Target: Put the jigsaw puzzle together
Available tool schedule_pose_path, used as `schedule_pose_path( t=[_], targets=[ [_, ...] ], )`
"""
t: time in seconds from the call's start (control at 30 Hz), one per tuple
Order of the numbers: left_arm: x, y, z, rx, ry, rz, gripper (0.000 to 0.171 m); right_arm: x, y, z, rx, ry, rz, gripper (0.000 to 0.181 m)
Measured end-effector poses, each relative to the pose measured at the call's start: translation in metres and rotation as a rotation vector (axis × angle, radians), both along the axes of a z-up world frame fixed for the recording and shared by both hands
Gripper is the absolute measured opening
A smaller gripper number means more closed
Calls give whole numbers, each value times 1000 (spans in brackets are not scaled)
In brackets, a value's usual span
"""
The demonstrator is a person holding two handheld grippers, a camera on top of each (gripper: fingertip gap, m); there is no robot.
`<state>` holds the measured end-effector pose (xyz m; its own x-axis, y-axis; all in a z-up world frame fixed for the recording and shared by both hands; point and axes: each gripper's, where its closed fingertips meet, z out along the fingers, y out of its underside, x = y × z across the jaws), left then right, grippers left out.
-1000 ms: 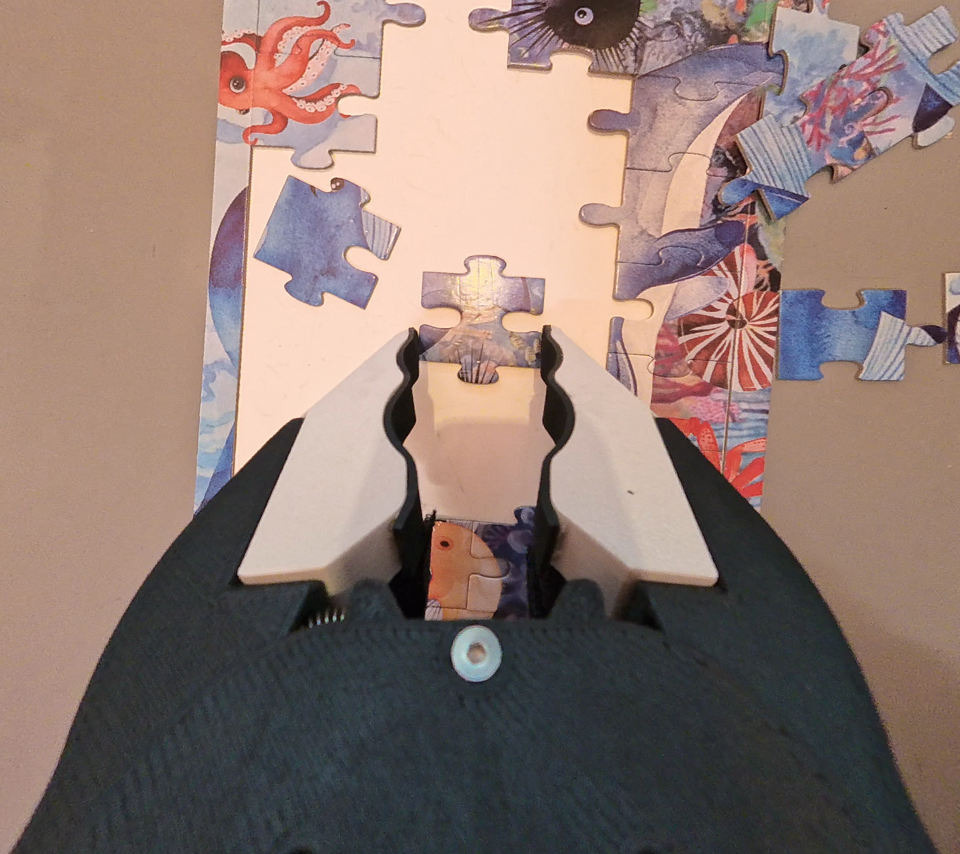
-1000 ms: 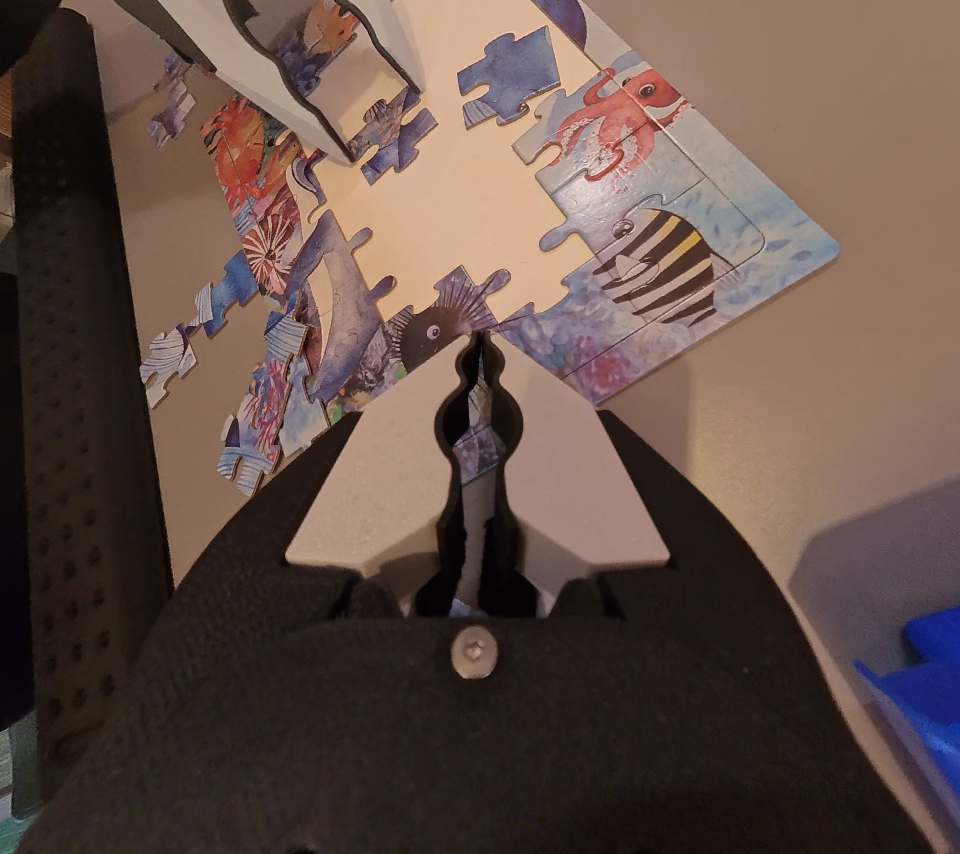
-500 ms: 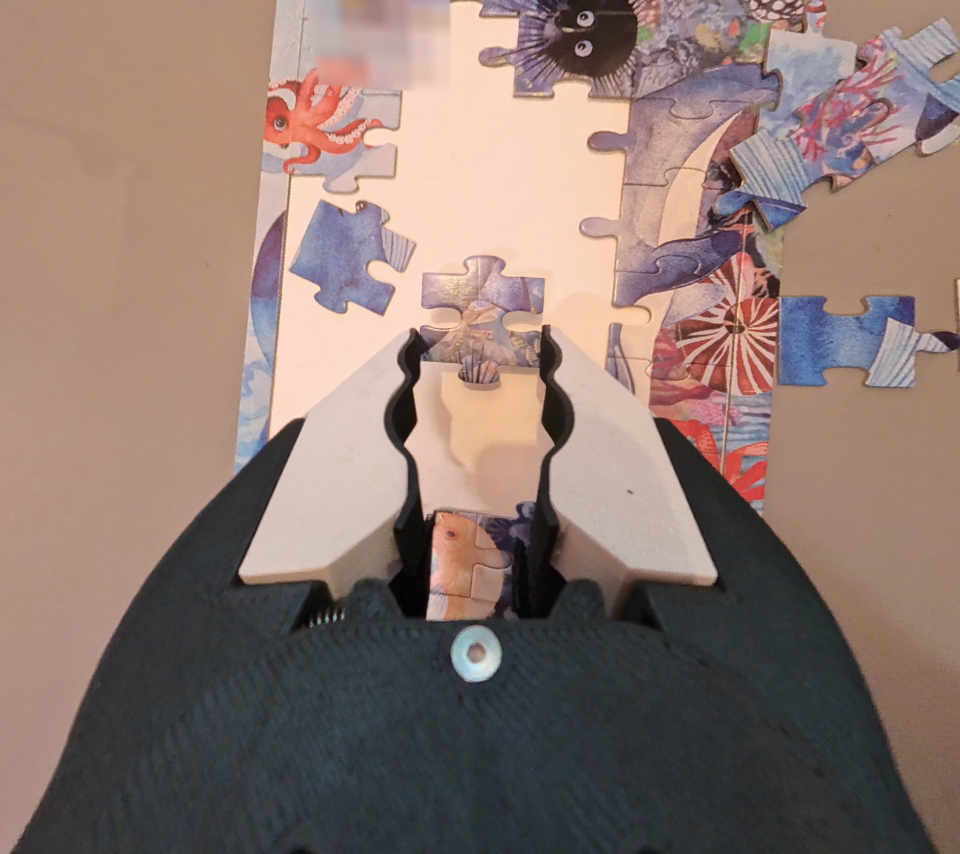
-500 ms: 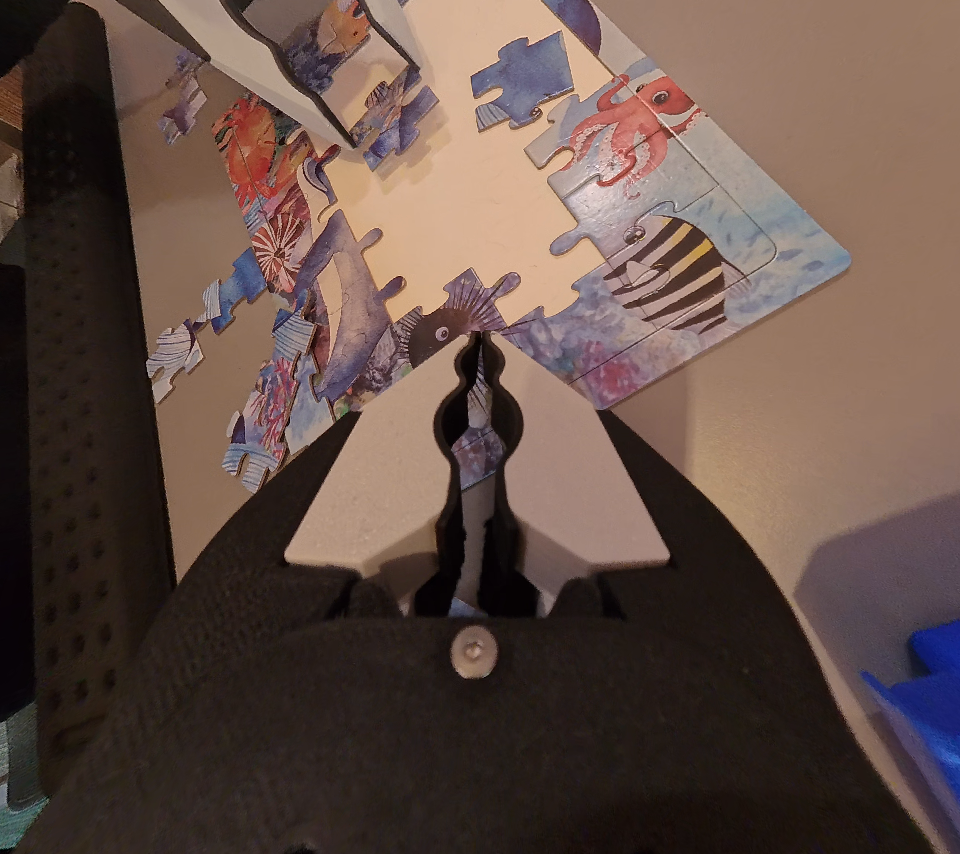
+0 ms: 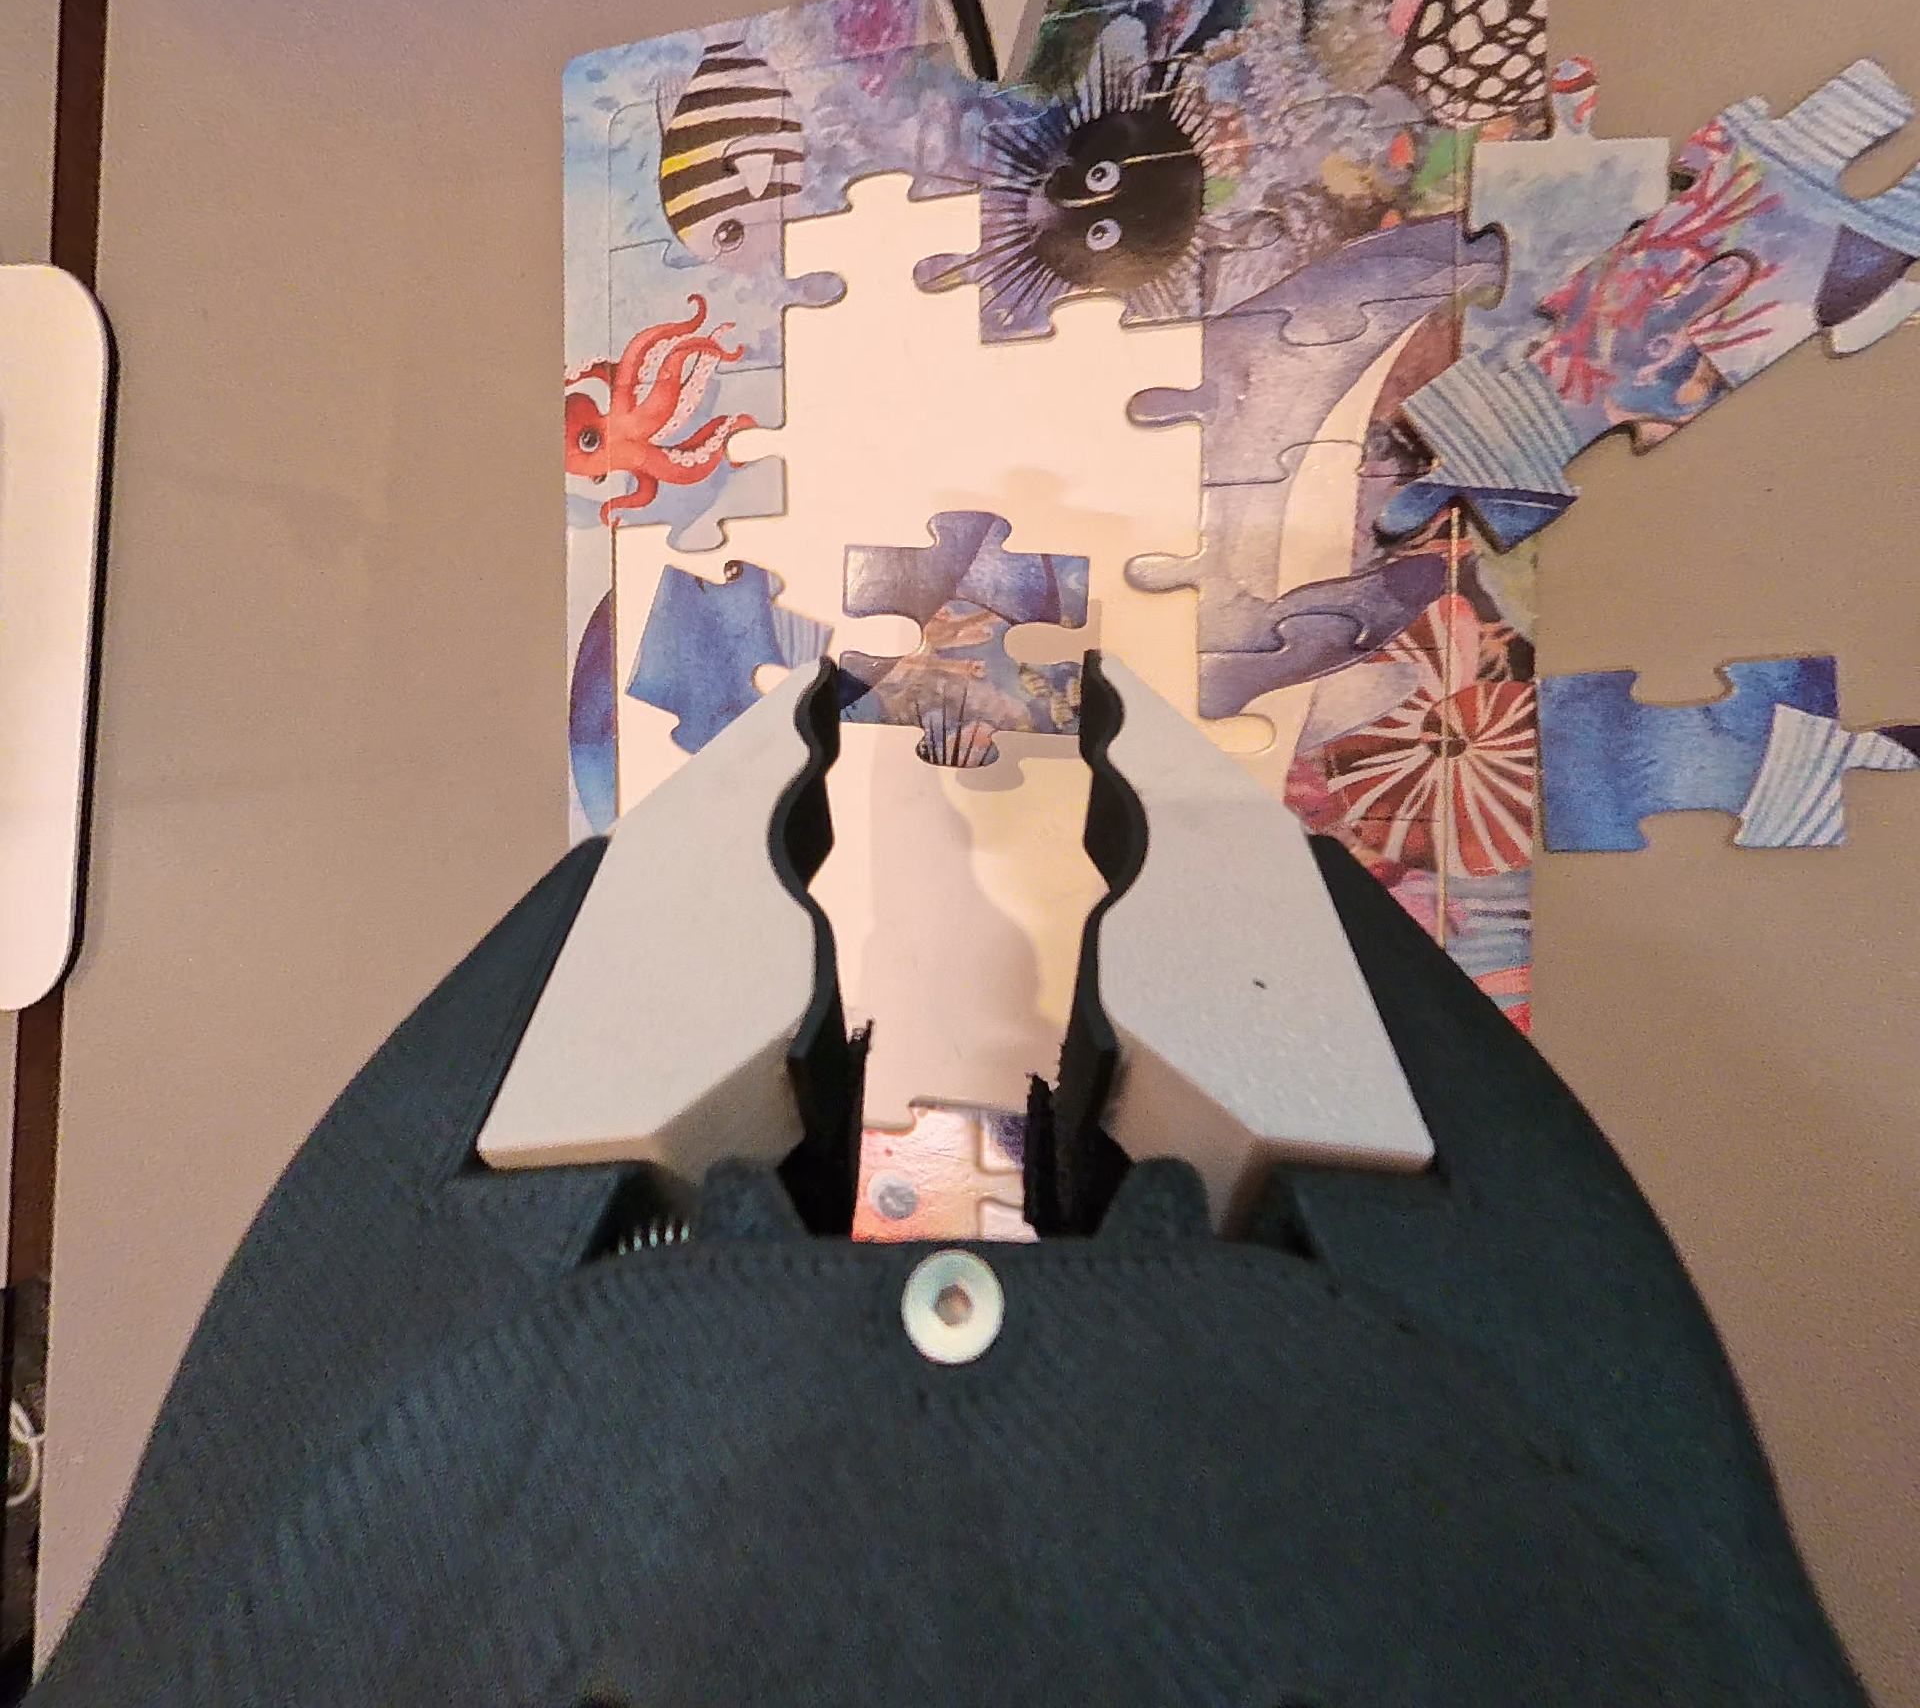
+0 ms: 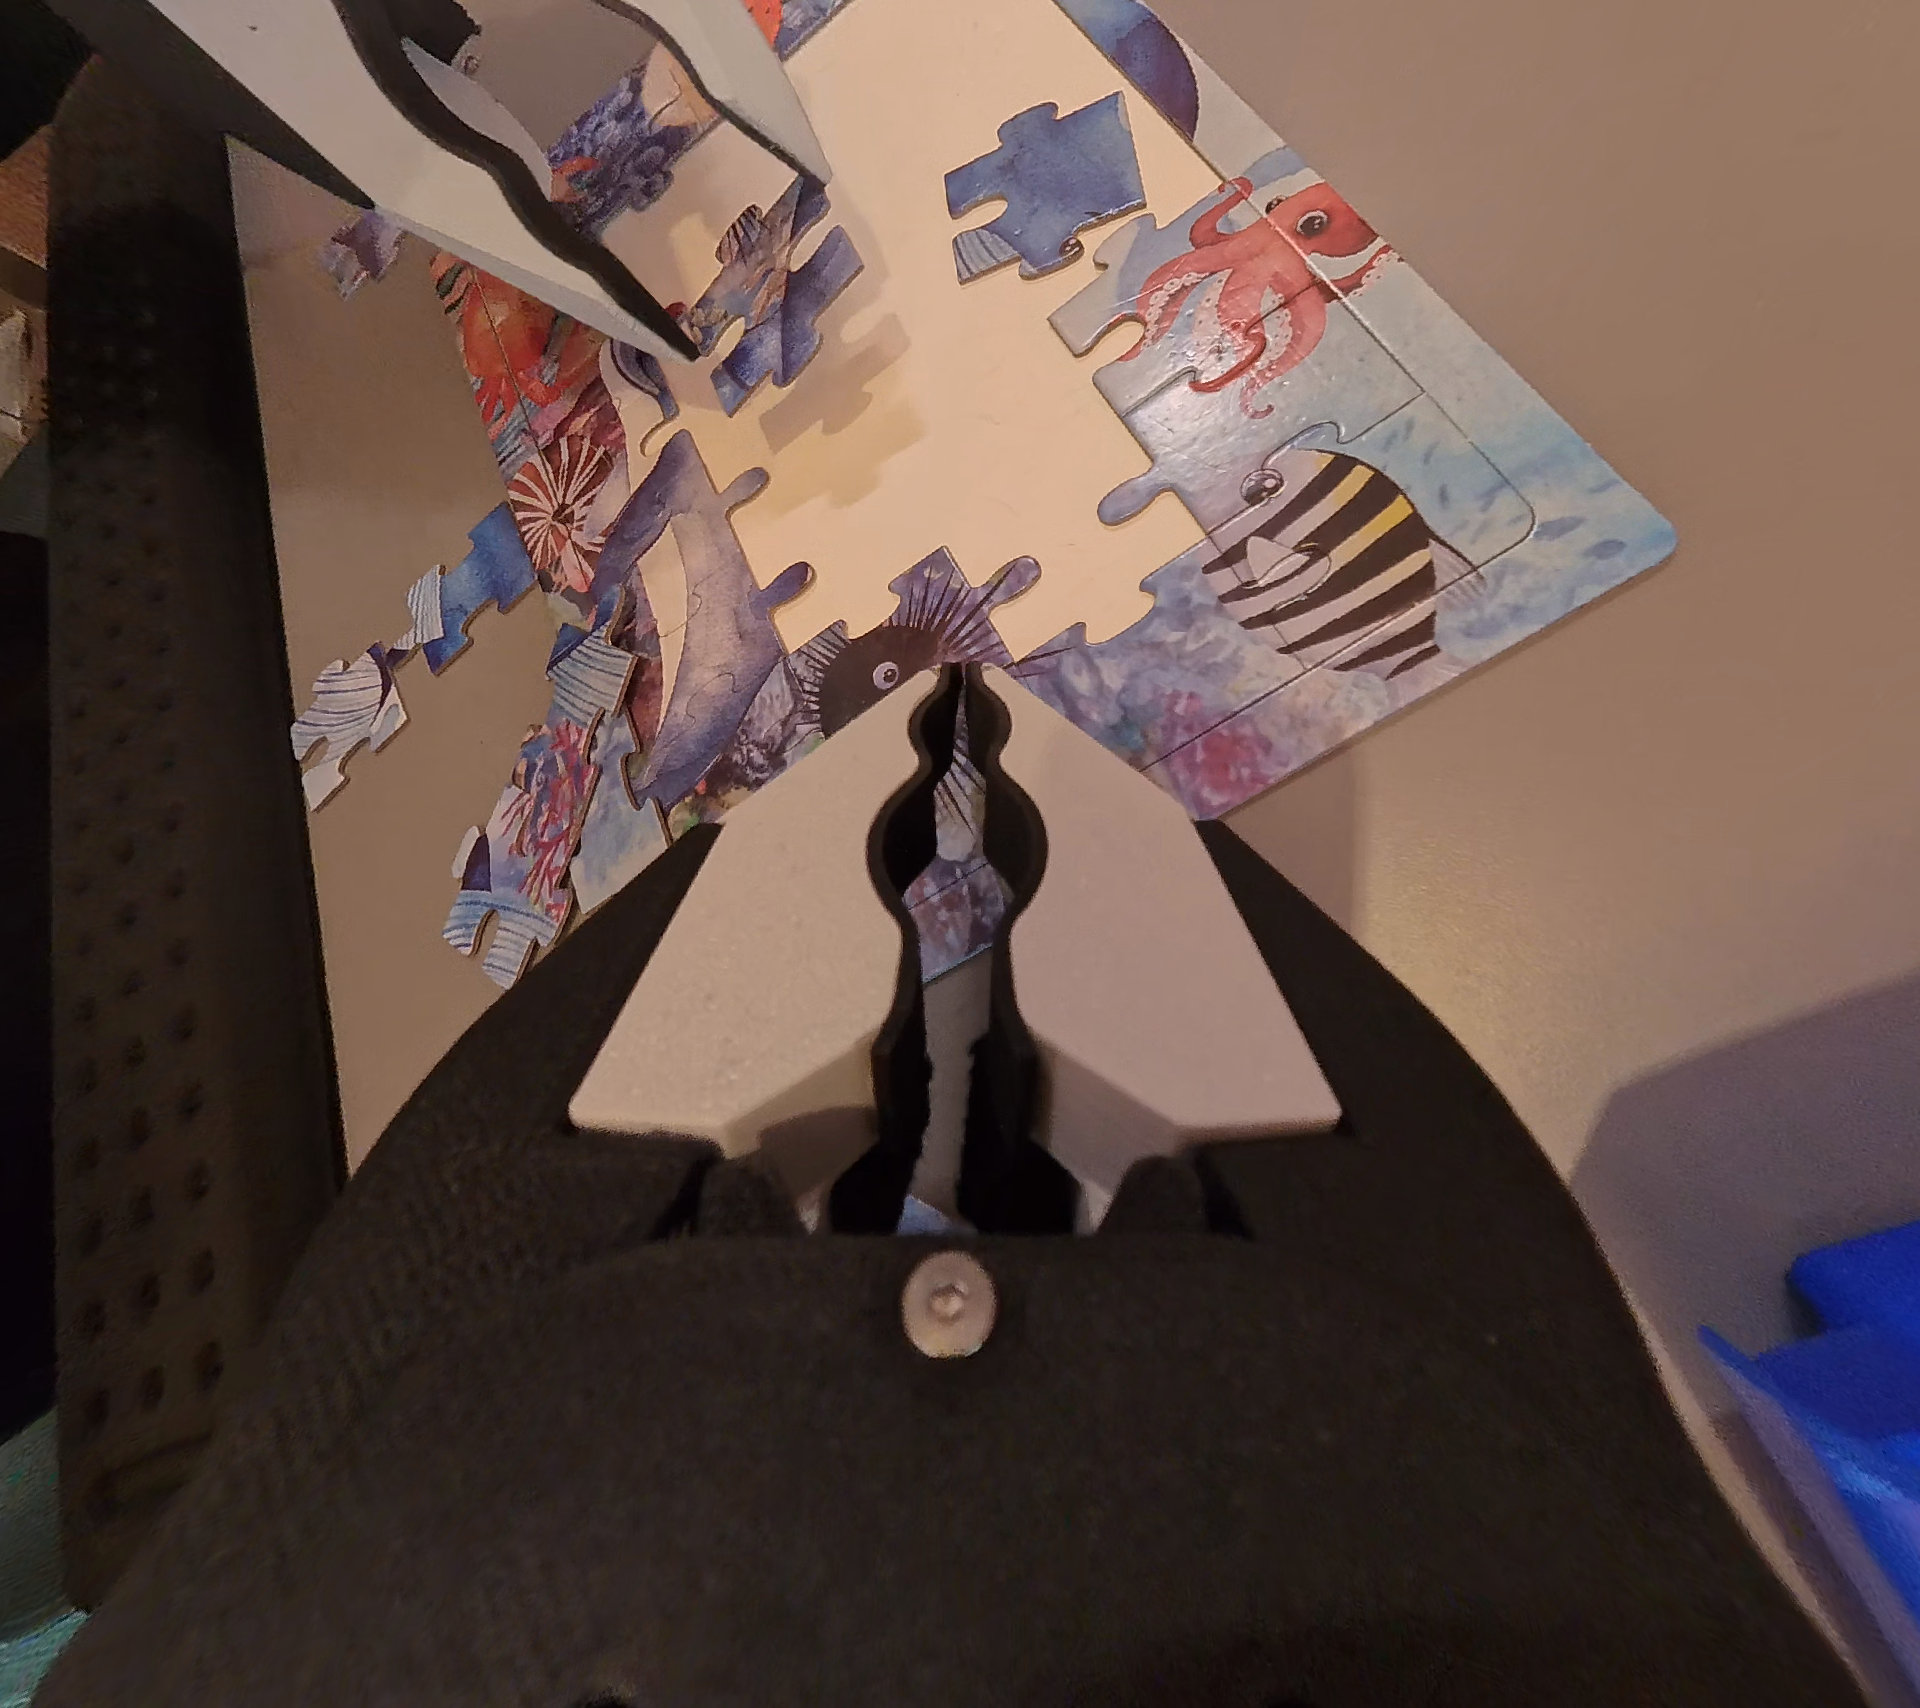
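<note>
Left gripper [image 5: 958, 666] now lifts the pinched blue puzzle piece [image 5: 961, 619] off the tray [image 5: 987, 432], carry underway; right gripper [image 6: 964, 671] pressed together, empty.

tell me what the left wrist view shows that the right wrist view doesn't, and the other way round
Only the left wrist view shows the white rounded object at the table's left edge and the black-and-white spotted fish in the puzzle's far right corner.

Only the right wrist view shows the blue bin at lower right and the shadow beneath the held piece.

Both show the puzzle tray, the left gripper shut on the blue piece, the closed right gripper, the octopus and the striped fish.
</note>
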<state>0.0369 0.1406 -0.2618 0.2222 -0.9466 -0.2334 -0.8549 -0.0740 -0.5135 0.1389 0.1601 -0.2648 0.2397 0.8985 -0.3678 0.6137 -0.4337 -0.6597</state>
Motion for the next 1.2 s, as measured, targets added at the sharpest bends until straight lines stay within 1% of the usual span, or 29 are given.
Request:
schedule_pose_path(
  t=[0.17, 0.53, 0.93, 1.07, 1.2],
  targets=[
    [-3, 8, 0, 8, -4, 20, 44, 1, 1, 1, 3, 3, -6, 0],
    [20, 0, -8, -11, 14, -29, 44, 1, 1, 1, 2, 2, -6, 0],
    [25, 3, -6, 7, 30, -36, 44, 2, 2, 4, 10, 8, -12, 0],
    [26, 10, -4, 23, 27, -22, 44, 3, 6, 6, 20, 14, -30, 1],
    [30, 31, 1, 32, 5, 9, 44, 5, 13, 12, 37, 37, -69, 2]
  ],
)
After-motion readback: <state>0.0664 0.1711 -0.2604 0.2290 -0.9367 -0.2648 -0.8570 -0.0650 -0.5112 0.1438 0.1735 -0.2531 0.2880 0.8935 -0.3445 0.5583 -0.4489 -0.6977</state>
